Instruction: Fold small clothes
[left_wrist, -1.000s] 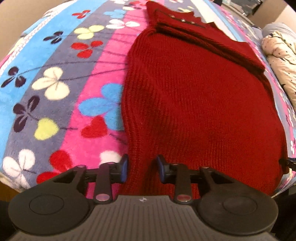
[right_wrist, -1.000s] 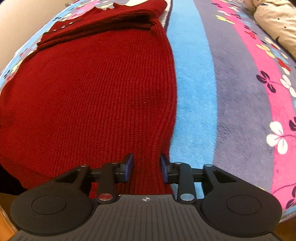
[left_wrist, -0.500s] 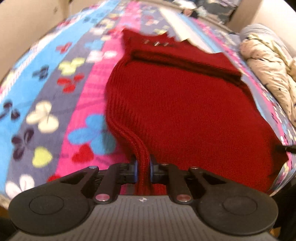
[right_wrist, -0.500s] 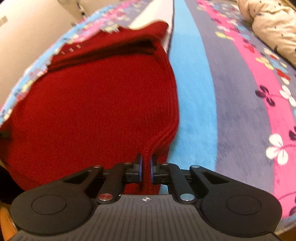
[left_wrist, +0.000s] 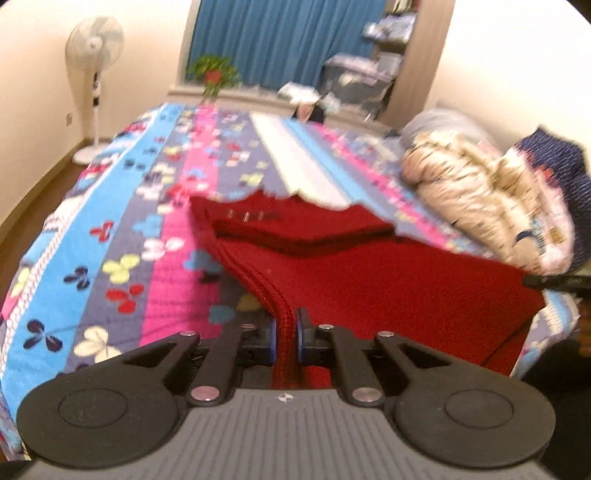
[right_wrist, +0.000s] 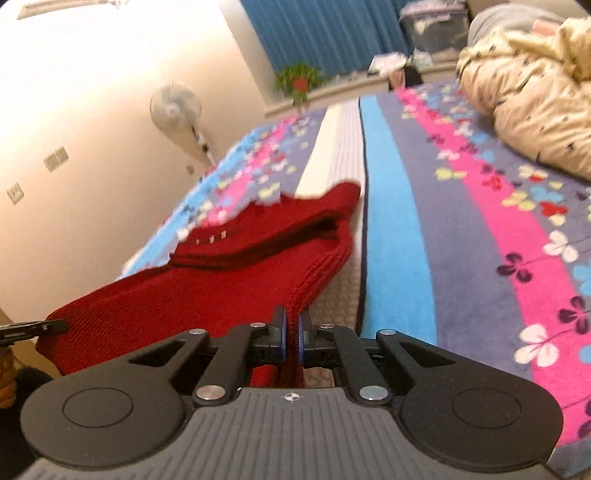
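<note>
A dark red knit sweater (left_wrist: 388, 280) lies on the bed, its near hem raised off the blanket and its far end, with sleeves folded across, resting on it. My left gripper (left_wrist: 285, 334) is shut on the hem's left corner. My right gripper (right_wrist: 291, 334) is shut on the hem's right corner of the sweater (right_wrist: 207, 295). Each gripper's tip shows at the edge of the other's view.
The bed carries a striped flower-print blanket (left_wrist: 122, 236). A cream quilt (left_wrist: 480, 199) is bunched at the right, also in the right wrist view (right_wrist: 524, 85). A standing fan (left_wrist: 94, 48) stands by the left wall. A potted plant (left_wrist: 214, 72) and blue curtains stand beyond the bed.
Both grippers closed on the sweater's near hem corners and lifted them. The views tilted up, so the room beyond the bed now shows.
</note>
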